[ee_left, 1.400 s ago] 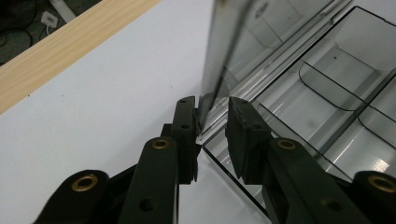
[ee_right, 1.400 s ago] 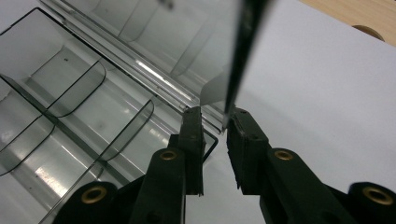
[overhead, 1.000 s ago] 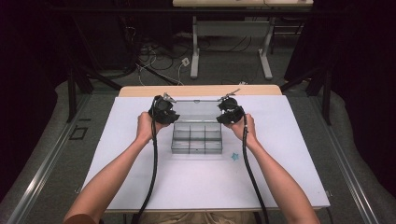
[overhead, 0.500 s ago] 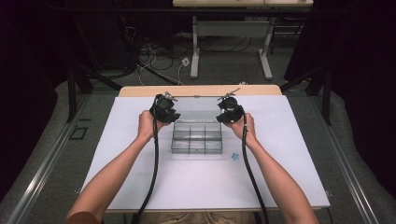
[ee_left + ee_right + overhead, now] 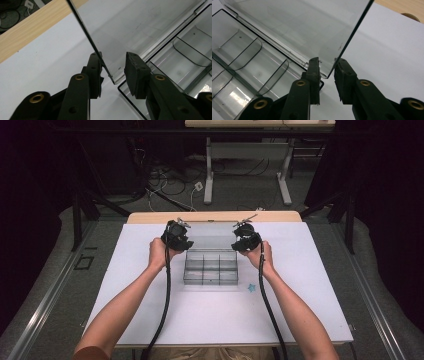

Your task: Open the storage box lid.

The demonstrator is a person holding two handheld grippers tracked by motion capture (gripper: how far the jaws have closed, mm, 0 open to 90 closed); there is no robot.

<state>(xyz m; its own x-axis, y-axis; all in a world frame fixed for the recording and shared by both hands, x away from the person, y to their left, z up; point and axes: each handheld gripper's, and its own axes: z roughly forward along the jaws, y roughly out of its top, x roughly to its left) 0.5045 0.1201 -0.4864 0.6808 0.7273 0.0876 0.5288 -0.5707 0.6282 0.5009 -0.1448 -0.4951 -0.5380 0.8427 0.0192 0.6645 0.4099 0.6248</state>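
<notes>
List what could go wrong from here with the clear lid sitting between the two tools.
1. The left tool has just been opening its jaws. The lid has a corner between them with a gap at one pad, so it could swing free on its hinge and slam against the box or the table.
2. The right tool also stands loosely around its corner. If one side lets go first, the thin lid may twist.
</notes>
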